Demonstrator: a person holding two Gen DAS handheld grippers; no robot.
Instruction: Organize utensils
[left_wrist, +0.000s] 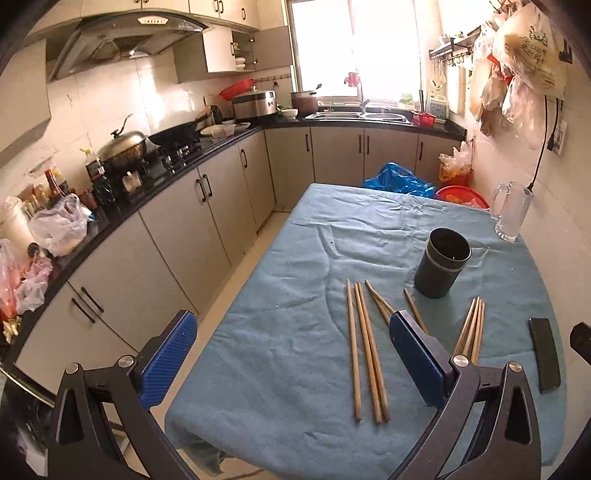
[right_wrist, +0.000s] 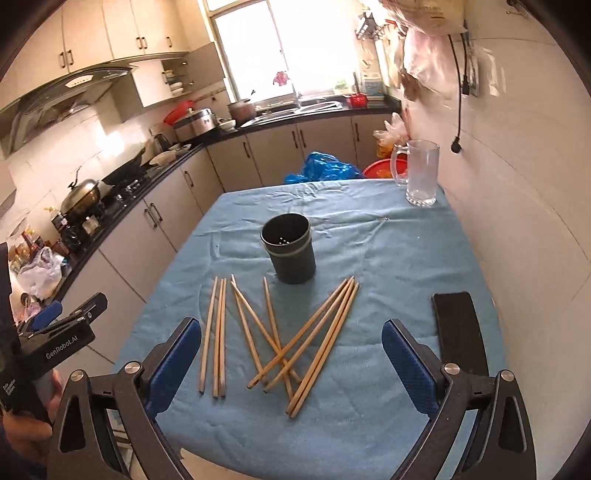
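Note:
Several wooden chopsticks (right_wrist: 280, 332) lie loose on the blue cloth of the table (right_wrist: 388, 258); in the left wrist view the chopsticks (left_wrist: 365, 347) lie in a left group, with more behind the right finger. A dark cylindrical holder (right_wrist: 290, 249) stands upright and empty just beyond them, also the holder (left_wrist: 441, 262) in the left wrist view. My left gripper (left_wrist: 291, 356) hangs open above the table's near left edge. My right gripper (right_wrist: 291, 360) is open above the near ends of the chopsticks, nothing between its fingers.
A glass mug (right_wrist: 419, 171) stands at the far right corner. A flat black object (right_wrist: 460, 328) lies near the right edge. Kitchen counters (left_wrist: 122, 218) run along the left, a wall (right_wrist: 517, 184) close on the right, a blue bag (left_wrist: 400, 181) beyond the table.

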